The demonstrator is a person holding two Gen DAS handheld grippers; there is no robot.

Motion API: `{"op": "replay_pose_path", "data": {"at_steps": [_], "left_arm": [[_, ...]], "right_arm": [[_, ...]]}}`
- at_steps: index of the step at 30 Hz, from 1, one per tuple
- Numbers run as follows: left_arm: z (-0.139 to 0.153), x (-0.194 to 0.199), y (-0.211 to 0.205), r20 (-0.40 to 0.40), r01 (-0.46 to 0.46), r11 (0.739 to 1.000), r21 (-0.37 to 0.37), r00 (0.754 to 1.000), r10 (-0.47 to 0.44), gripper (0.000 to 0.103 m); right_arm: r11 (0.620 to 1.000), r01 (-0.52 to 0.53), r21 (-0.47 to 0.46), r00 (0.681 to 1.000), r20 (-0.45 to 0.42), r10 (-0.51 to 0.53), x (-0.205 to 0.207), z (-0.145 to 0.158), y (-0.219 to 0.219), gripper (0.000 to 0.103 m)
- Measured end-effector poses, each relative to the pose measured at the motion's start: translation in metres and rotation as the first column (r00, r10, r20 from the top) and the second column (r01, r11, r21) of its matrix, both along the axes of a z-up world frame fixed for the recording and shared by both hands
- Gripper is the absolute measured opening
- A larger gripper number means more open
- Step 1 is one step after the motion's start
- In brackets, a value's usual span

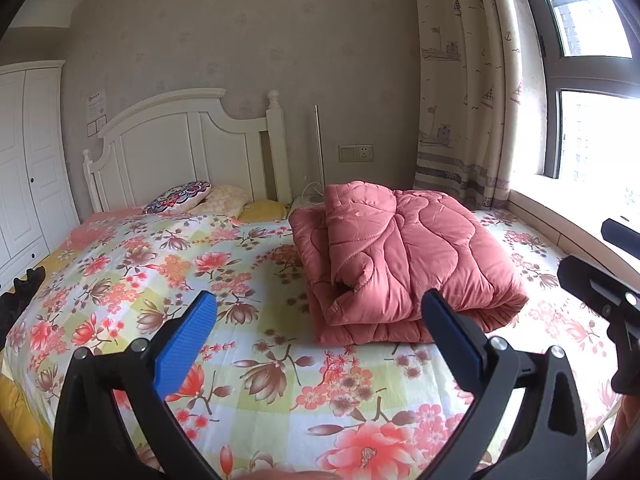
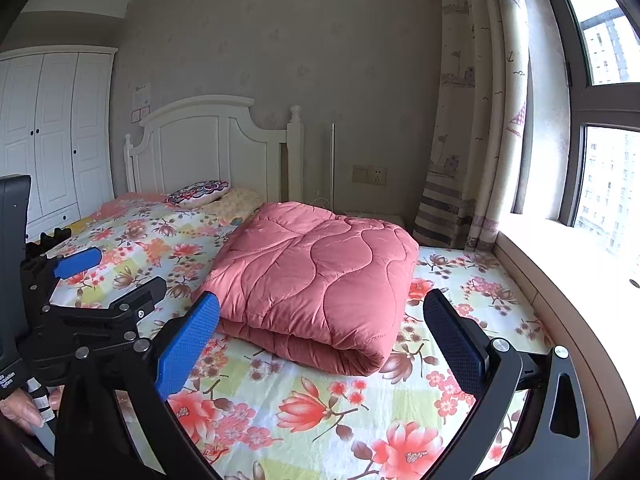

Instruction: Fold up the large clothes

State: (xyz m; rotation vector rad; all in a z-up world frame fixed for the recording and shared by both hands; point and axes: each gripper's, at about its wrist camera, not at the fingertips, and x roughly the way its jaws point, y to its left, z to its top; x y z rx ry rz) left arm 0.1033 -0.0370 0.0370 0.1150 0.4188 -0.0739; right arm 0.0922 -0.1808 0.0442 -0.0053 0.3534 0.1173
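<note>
A pink quilted comforter (image 1: 400, 256) lies folded into a thick rectangular stack on the floral bed sheet (image 1: 168, 264), towards the window side. It also shows in the right wrist view (image 2: 316, 280). My left gripper (image 1: 320, 320) is open and empty, held above the bed in front of the comforter's near edge. My right gripper (image 2: 320, 324) is open and empty, just before the comforter's near fold. The left gripper (image 2: 100, 280) shows at the left of the right wrist view, open. Part of the right gripper's body (image 1: 600, 292) shows at the right edge of the left wrist view.
A white headboard (image 1: 188, 148) and pillows (image 1: 180, 196) stand at the bed's far end. A white wardrobe (image 1: 24, 168) is at the left. A curtain (image 1: 464, 80) and window ledge (image 2: 560, 256) run along the right. A dark item (image 1: 24, 284) lies at the bed's left edge.
</note>
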Motion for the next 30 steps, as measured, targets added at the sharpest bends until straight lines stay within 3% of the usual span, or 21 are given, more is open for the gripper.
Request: {"op": "replay_pose_path", "data": {"at_steps": [30], "left_arm": [[-0.0056,-0.0006,0.0036,-0.012,-0.004,1.000,0.003,1.000,0.004,0.101]], "right_arm": [[1.000,-0.016,0.013,1.000,-0.022,0.016,0.0033,-0.0073,0.0017,0.098]]}}
